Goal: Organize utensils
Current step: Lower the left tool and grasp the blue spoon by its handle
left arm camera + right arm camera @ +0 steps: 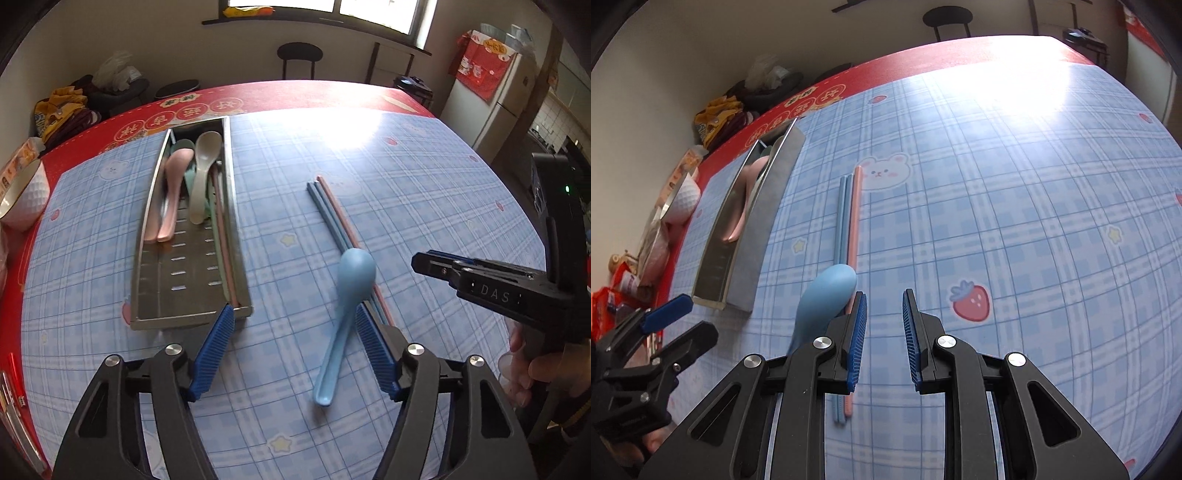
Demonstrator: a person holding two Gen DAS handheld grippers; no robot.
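Grippers, left [295, 325] and right [884, 325], are hovering spread and empty over a light-blue plastic spoon [347, 314] crossing three loose chopsticks [332, 214], risking scattering them.

Long steel slotted utensil tray [155, 258] sitting on blue plaid tablecloth [424, 192], pink plastic spoon [173, 192] & beige plastic spoon [202, 173] lying in it, blue plastic spoon [345, 314] lying to tray's right, overlapping blue and pink chopsticks [334, 218], white dimpled bowl [26, 195] sitting left of tray.
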